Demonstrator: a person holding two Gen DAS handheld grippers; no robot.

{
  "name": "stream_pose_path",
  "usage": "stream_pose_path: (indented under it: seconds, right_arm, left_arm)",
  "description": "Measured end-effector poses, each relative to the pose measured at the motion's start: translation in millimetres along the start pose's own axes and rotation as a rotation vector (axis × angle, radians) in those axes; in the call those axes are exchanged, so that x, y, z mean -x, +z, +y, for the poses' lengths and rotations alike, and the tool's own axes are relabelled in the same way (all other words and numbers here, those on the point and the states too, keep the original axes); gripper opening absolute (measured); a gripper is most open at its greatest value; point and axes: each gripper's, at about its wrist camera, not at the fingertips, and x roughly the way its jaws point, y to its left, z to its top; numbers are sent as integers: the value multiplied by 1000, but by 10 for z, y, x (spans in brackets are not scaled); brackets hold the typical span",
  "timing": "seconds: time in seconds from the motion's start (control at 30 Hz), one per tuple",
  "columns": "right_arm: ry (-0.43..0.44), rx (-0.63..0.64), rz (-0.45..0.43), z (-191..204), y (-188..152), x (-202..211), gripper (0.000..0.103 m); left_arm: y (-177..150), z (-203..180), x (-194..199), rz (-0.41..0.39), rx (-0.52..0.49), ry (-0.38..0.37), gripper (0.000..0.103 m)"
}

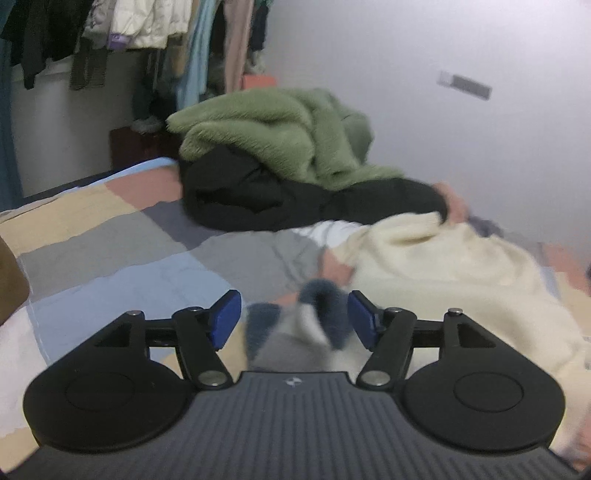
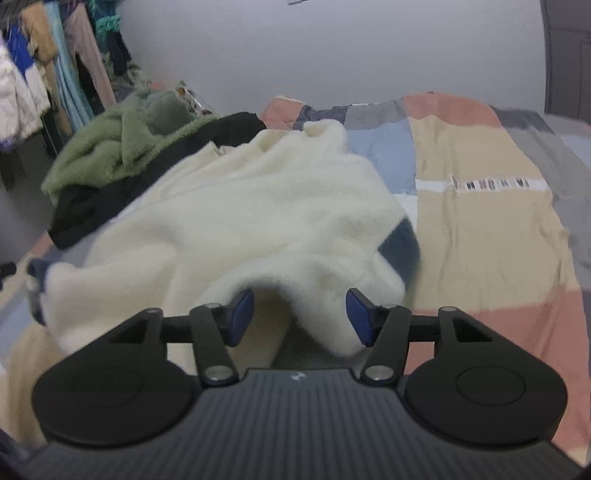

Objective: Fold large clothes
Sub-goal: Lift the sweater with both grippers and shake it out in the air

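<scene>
Left gripper (image 1: 293, 319): jaws spread wide; a blurred blue-and-grey edge of fabric lies between the blue pads (image 1: 225, 317), nothing clamped.
Right gripper (image 2: 300, 317): jaws apart; a fold of the cream sweater (image 2: 258, 214) hangs between the pads, touching neither visibly.
Cream sweater: fluffy, rumpled, spread on the near part of the bed; dark blue patch at its right edge.
Bed cover (image 2: 480, 229): patchwork of tan, pink, grey and blue blocks.
Far left: green fleece (image 1: 273, 129) heaped on a black garment (image 1: 258, 195).
Beyond: hanging clothes (image 1: 140, 26) against a white wall.
</scene>
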Motion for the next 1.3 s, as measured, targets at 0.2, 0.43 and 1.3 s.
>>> stream_pose_path:
  seconds: [0.2, 0.43, 1.3]
  right_arm:
    - [124, -149, -16, -84, -111, 213, 70]
    - [289, -314, 47, -82, -213, 89, 80]
    - [471, -603, 49, -291, -266, -534, 82]
  left_arm:
    - [-165, -173, 218, 48, 56, -184, 72]
    - [-511, -298, -137, 327, 264, -354, 72]
    - [-1002, -263, -1175, 508, 643, -514, 69]
